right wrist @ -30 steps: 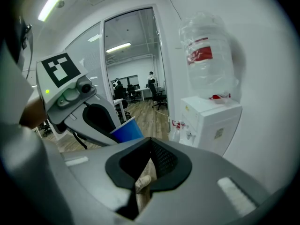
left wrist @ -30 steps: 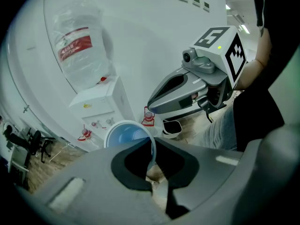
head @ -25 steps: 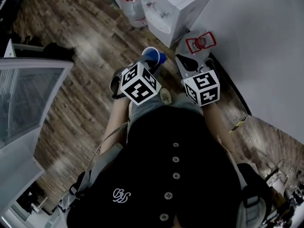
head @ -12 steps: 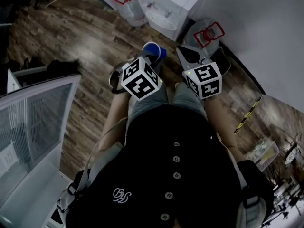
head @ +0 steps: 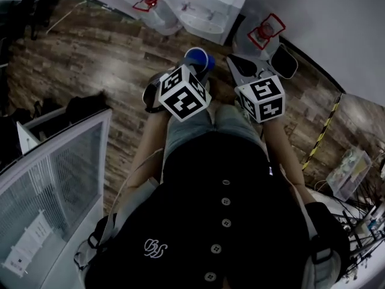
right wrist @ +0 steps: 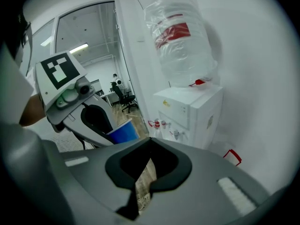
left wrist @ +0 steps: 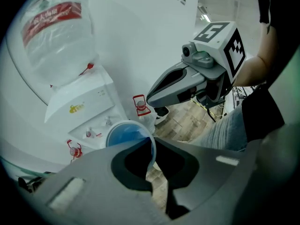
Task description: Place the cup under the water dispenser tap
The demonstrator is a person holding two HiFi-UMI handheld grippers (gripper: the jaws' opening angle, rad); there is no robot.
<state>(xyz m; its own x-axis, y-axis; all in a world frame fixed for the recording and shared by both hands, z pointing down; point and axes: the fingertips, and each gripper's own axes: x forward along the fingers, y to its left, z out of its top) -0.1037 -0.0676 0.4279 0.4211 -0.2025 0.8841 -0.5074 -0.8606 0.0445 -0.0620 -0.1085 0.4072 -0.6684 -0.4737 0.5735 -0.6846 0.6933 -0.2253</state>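
Left gripper view shows the left gripper (left wrist: 153,146) pinching the blue cup (left wrist: 125,134) by its rim, the cup's wall caught between the jaws. The white water dispenser (left wrist: 82,108) and its upturned bottle (left wrist: 56,36) stand ahead. Seen from the head view, the cup hangs over the wooden floor (head: 90,65), near the dispenser yet apart from it and not under the taps (right wrist: 176,134). The right gripper (right wrist: 149,144) is just beside the cup, its jaws pressed together on nothing.
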